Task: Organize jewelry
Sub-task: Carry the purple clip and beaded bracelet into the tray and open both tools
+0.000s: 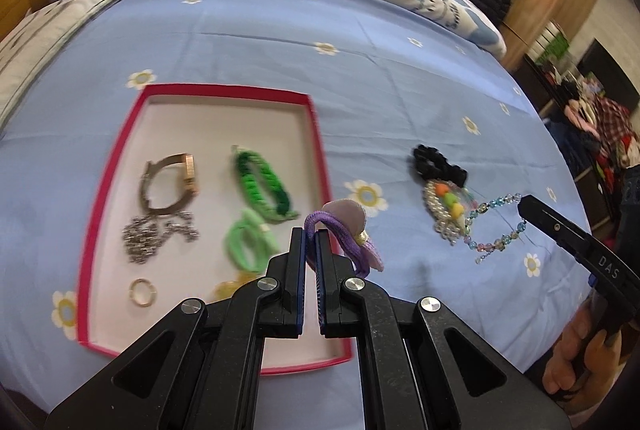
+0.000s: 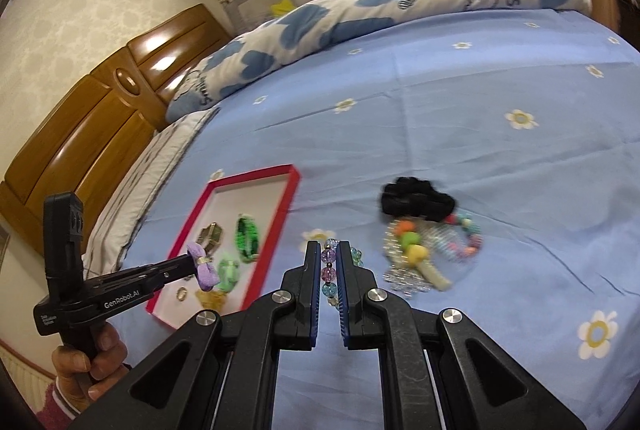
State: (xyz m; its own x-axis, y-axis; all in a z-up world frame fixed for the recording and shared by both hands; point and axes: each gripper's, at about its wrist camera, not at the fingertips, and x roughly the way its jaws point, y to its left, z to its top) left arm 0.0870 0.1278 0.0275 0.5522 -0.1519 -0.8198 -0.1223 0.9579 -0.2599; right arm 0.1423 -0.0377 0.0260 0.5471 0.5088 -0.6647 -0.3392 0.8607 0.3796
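Presently, left gripper, lower centre of its view: jaws clamped on a purple bow hair tie, held above the red-rimmed tray's right edge. Right gripper, lower centre of its view: jaws pinched on a pastel beaded bracelet, lifted off the blue sheet.

Step judged: carrying both pieces to the tray; next calls for lowering and releasing inside the rim.

Tray contents: watch, silver chain, dark green braided band, light green tie, gold ring, yellow piece.

Remaining on the sheet, right of tray: black scrunchie, beaded pile.
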